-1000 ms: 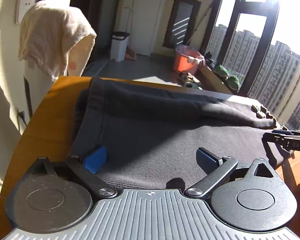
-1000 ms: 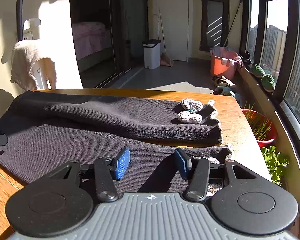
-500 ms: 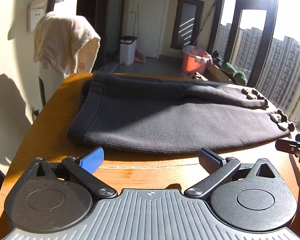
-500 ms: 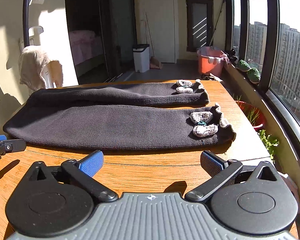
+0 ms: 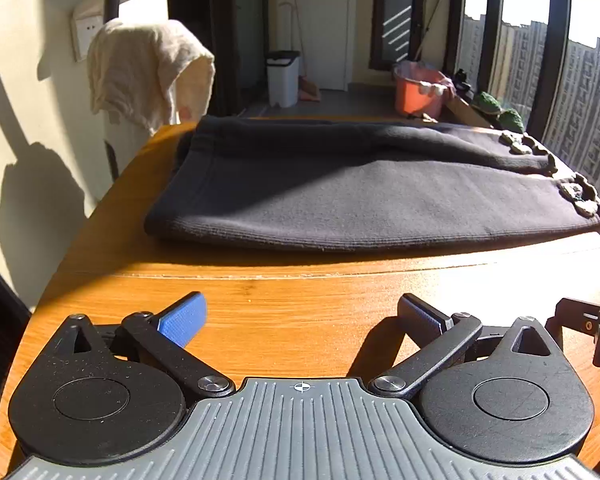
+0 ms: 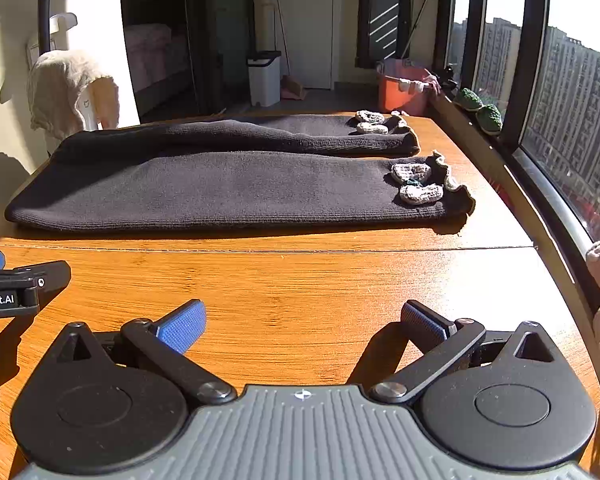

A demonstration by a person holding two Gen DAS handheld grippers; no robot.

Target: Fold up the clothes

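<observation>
- the left tongs (image 5: 302, 316) were spread wide, their blue pads far apart, with nothing between them and only bare wood under the gap.
- the right tongs (image 6: 303, 320) were likewise released, jaws wide, holding nothing and hovering over the near part of the bench (image 6: 300, 276).
- the black knitted trousers (image 6: 220, 188) lay flat across the far half of the wooden bench, well apart from both tongs.
- the waistband end (image 5: 188, 192) sat toward the left side, and the two legs ran out to the right, side by side, the far leg slightly rumpled.
- each cuff carried small grey crocheted ornaments (image 6: 418, 182), the near pair resting on top of the fabric beside a frilled hem.
- in the right wrist view, the left tongs' tip showed at the left edge, just above the bench; in the left wrist view, part of the right tongs showed at the right edge.
- a seam line in the bench top ran between the trousers and the tongs.
- beyond the bench stood a cream towel (image 5: 140, 72) draped over a stand, a white bin (image 6: 264, 78) and an orange bucket (image 6: 400, 92) near the window.
</observation>
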